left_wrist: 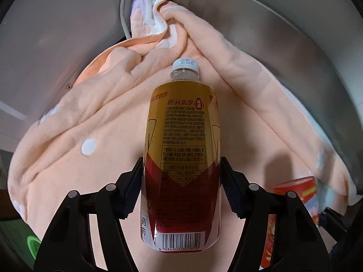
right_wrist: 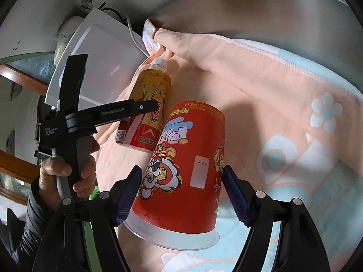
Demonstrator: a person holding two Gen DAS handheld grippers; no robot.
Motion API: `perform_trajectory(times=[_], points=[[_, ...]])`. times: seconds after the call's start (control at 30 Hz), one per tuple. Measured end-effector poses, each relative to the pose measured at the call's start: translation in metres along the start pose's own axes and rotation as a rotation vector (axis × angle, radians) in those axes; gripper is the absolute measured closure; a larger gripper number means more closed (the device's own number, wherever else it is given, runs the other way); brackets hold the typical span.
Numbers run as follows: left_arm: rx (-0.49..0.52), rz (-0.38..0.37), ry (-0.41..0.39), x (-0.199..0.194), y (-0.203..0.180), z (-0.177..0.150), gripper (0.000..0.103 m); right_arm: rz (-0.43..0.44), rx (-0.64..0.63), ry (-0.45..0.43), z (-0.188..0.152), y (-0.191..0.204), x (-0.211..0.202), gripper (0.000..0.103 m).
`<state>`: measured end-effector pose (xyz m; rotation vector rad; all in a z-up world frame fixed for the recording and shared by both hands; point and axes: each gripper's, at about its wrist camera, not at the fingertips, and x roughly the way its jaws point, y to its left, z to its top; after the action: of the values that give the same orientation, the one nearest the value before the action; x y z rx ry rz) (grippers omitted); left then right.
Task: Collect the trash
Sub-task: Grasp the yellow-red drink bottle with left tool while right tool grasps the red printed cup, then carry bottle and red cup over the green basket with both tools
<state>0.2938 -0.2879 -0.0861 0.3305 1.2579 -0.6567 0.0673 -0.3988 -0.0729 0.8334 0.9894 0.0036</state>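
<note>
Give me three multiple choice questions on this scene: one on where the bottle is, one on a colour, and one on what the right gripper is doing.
1. Where does the plastic bottle with the yellow and red label lie?
A. on the peach terry towel
B. inside a cardboard box
C. in a sink

2. What colour is the bottle's screw cap?
A. green
B. white
C. black

3. How does the right gripper stand?
A. fingers wide apart over bare cloth
B. fingers closed on nothing
C. fingers against both sides of the red printed paper cup

Answers:
1 A, the towel shows all round the bottle.
2 B, the cap is plainly white.
3 C, both pads touch the cup's wall.
</note>
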Motion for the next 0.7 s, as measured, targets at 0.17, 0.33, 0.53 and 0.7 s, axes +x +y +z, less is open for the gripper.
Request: perform_trajectory(times=[0.17,0.33,0.53,0.7], points=[[0.003,-0.028,-0.044,-0.022,0.012,-0.019,0.04,0.024,-0.004,0.001,-0.005,0.006,0.002,0.033],[-0.006,-0.049,-0.089,-0.05,0.028,-0.039,0.04,0.046,-0.029,0.011,-0.014,0.019,0.002,0.033],[-0.03,-0.036,-0.142,-0.089,0.044,-0.08,0.04,0.078,-0.084,0.03,-0.025,0.043,0.006,0.033],[-0.066,0.001,-0.174,-0.114,0.06,-0.118,0.04,0.11,-0.134,0.056,-0.035,0.069,0.014,0.033]])
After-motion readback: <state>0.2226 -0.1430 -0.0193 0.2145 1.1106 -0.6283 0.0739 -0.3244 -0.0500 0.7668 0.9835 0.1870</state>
